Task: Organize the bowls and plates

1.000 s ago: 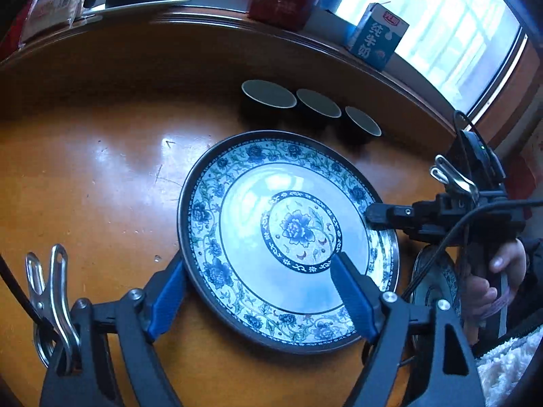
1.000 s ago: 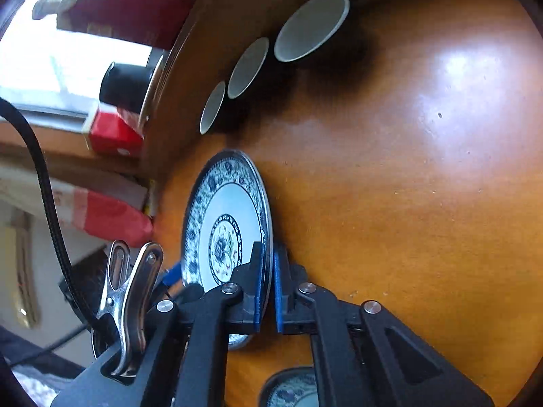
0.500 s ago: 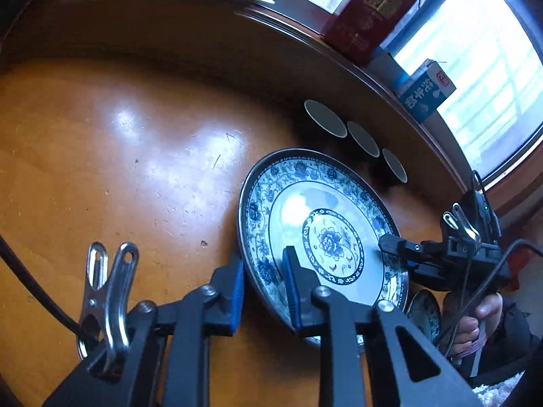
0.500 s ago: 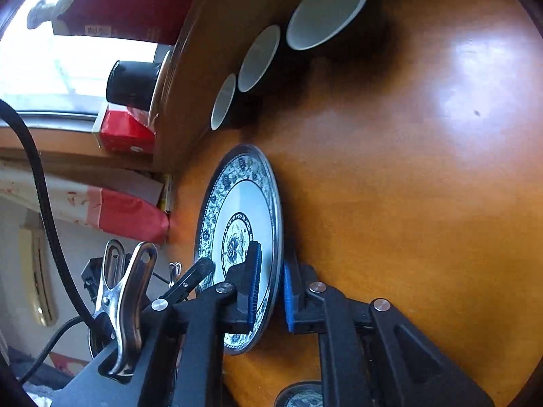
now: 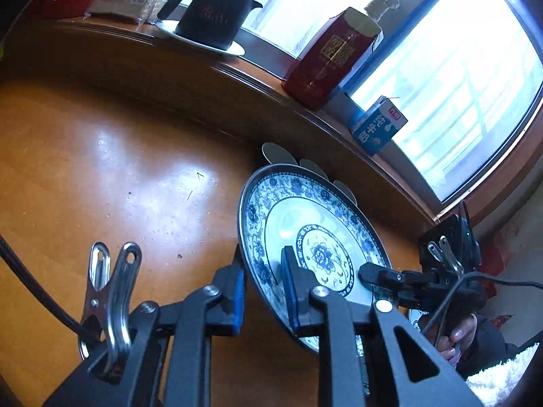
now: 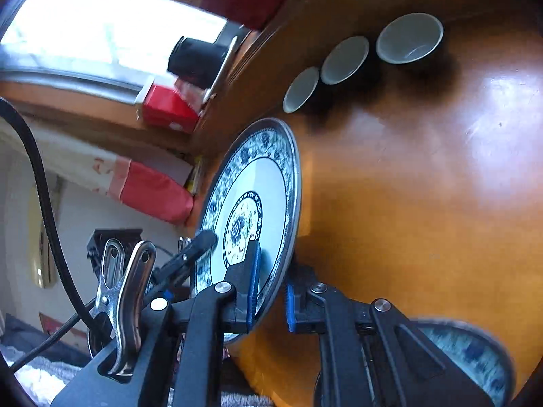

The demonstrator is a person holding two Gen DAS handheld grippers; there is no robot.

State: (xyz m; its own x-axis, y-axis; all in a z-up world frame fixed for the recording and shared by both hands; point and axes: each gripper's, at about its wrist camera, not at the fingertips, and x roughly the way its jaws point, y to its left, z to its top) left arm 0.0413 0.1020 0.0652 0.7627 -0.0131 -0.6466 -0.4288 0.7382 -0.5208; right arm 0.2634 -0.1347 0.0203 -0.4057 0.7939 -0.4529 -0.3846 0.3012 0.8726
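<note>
A large blue-and-white patterned plate (image 5: 305, 234) is held up off the wooden table, tilted on edge; it also shows in the right wrist view (image 6: 258, 183). My left gripper (image 5: 263, 293) is shut on its near rim. My right gripper (image 6: 271, 288) straddles the opposite rim, its jaws slightly parted around it. The right gripper shows in the left wrist view (image 5: 370, 273) at the plate's far side. Three small cups (image 6: 342, 59) stand in a row by the table's back edge. A smaller patterned plate (image 6: 475, 356) lies on the table under my right gripper.
A raised wooden ledge (image 5: 203, 64) runs behind the table. On the sill stand a black pot on a saucer (image 5: 217, 13), a red box (image 5: 332, 54) and a blue milk carton (image 5: 378, 125). White cloth (image 5: 502, 376) lies at the right.
The left gripper has closed on the plate's rim. The plate has risen and tilted further on edge. The right gripper's jaws have opened slightly around the rim.
</note>
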